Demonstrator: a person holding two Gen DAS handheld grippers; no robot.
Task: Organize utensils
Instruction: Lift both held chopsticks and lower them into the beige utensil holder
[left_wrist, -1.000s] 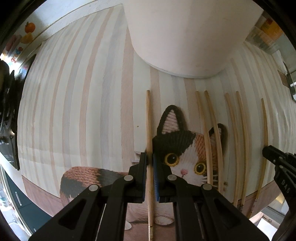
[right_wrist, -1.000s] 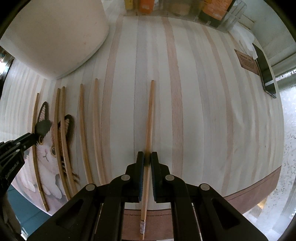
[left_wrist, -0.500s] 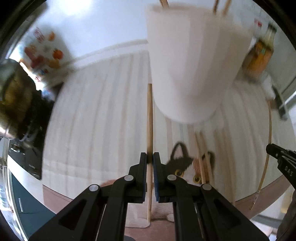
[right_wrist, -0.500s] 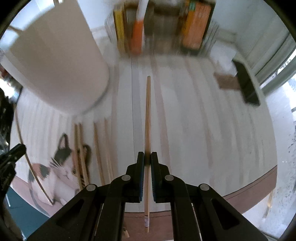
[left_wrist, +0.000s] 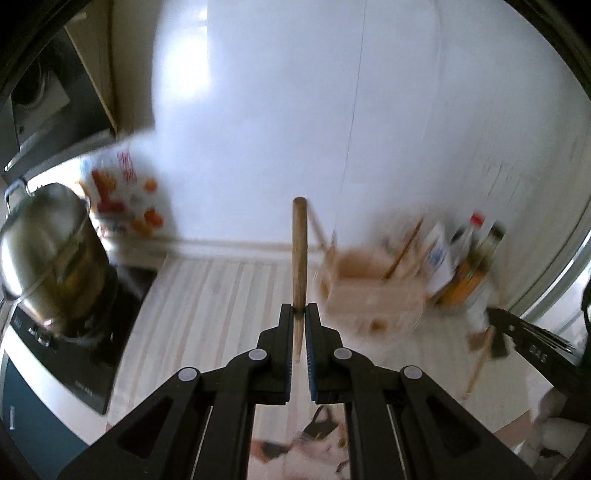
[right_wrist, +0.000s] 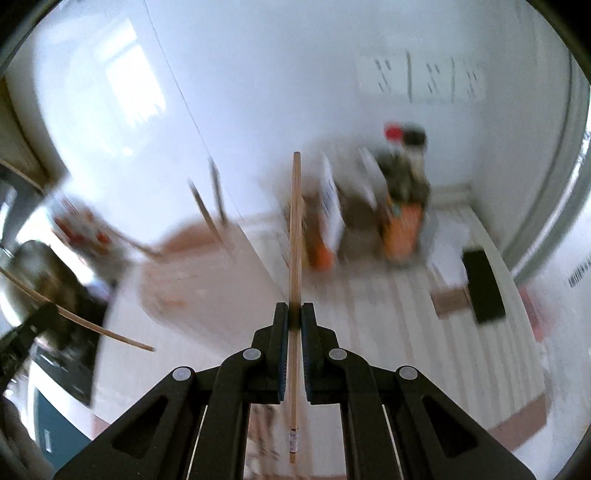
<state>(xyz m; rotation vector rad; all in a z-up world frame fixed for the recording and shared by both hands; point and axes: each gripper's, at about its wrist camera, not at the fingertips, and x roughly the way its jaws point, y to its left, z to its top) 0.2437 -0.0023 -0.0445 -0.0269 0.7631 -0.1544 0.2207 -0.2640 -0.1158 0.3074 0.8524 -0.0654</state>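
My left gripper (left_wrist: 299, 314) is shut on a wooden chopstick (left_wrist: 299, 251) and holds it high above the striped mat, pointing forward. My right gripper (right_wrist: 294, 312) is shut on another wooden chopstick (right_wrist: 295, 229), also lifted. The white utensil cup (left_wrist: 369, 295) with several chopsticks in it stands blurred ahead and to the right of the left gripper; it shows left of centre in the right wrist view (right_wrist: 192, 280). The right gripper with its chopstick shows at the right edge of the left wrist view (left_wrist: 517, 332).
A steel pot (left_wrist: 48, 254) sits on a black cooktop at the left. Bottles and boxes (left_wrist: 465, 266) stand at the back right by the wall. A black phone-like slab (right_wrist: 484, 284) lies at the right. The cat-print mat (left_wrist: 317, 443) lies below.
Both grippers have lifted their chopsticks off the mat and tilted upward; the views now face the wall and cup's rim instead of the table. The frames are motion-blurred.
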